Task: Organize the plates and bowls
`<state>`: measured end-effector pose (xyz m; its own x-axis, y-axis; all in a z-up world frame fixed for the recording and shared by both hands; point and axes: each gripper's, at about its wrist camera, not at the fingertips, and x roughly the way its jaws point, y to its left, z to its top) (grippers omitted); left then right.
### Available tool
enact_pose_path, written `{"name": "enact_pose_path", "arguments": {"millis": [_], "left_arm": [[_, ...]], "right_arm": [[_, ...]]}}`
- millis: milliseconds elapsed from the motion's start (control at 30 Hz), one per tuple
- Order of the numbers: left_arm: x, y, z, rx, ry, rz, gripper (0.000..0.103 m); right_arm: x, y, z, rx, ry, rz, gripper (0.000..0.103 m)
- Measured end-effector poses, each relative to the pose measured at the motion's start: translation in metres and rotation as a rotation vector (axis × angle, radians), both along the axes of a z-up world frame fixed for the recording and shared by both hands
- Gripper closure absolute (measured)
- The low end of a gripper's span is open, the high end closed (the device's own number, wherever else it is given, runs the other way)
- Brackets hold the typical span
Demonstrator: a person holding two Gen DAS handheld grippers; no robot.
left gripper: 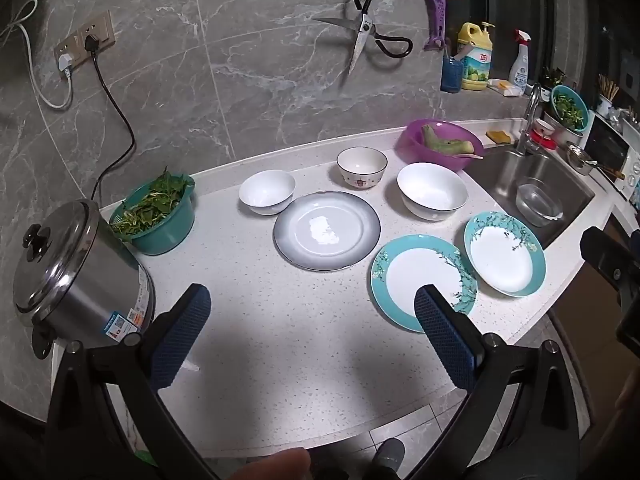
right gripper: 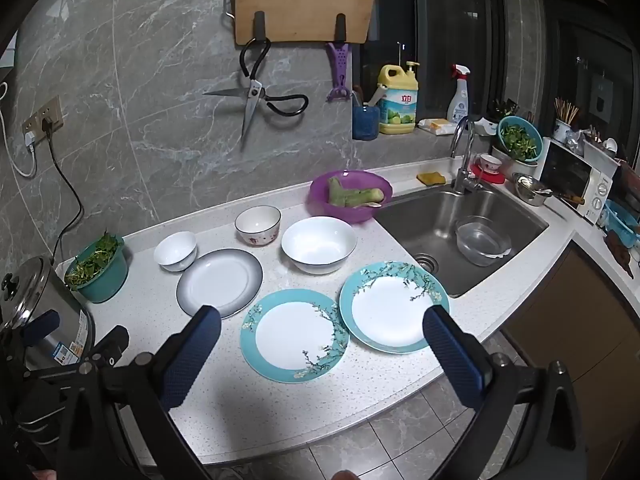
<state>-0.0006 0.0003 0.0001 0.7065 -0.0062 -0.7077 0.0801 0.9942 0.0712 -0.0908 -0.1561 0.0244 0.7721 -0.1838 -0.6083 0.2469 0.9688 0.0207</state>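
Steel pot [left gripper: 80, 264] sits far left beside a teal colander of greens [left gripper: 156, 212]; scissors [right gripper: 256, 96] and cutting board [right gripper: 304, 0] hang above, purple bowl [right gripper: 350, 196] by the sink [right gripper: 460, 232].

I see three plates lying flat on the counter: a grey-rimmed plate [right gripper: 220, 282] and two teal floral plates [right gripper: 295, 335] [right gripper: 394, 306], the right one's rim overlapping its neighbour's. Behind them three bowls stand upright and empty: a small white bowl [right gripper: 176, 251], a patterned bowl [right gripper: 258, 225], a large white bowl [right gripper: 319, 244].
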Motion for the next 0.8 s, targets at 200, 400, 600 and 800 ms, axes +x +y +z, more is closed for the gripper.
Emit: {"name": "enact_pose_path", "arguments": {"millis": [200,400,600,800], "left_arm": [[-0.0013,-0.0008,-0.0001,0.004,0.01,-0.002,0.0],[-0.0041,0.0039,-0.0004,0.006,0.012,0.002,0.0],[-0.0045,0.0042,-0.001,0.006,0.013,0.0,0.0],[-0.0055,0.0071,-0.0007,0.007,0.013,0.002,0.0]], "right_arm": [[-0.0009,0.0002,0.0002,0.006,-0.001,0.001,0.0],[-0.0021,0.0008,0.0006,0.003,-0.004,0.0,0.0],[-0.0015,0.0009,0.0005,0.003,-0.005,0.001,0.0],[-0.0023,0.0004,0.0002,0.003,-0.005,0.0,0.0]]}}
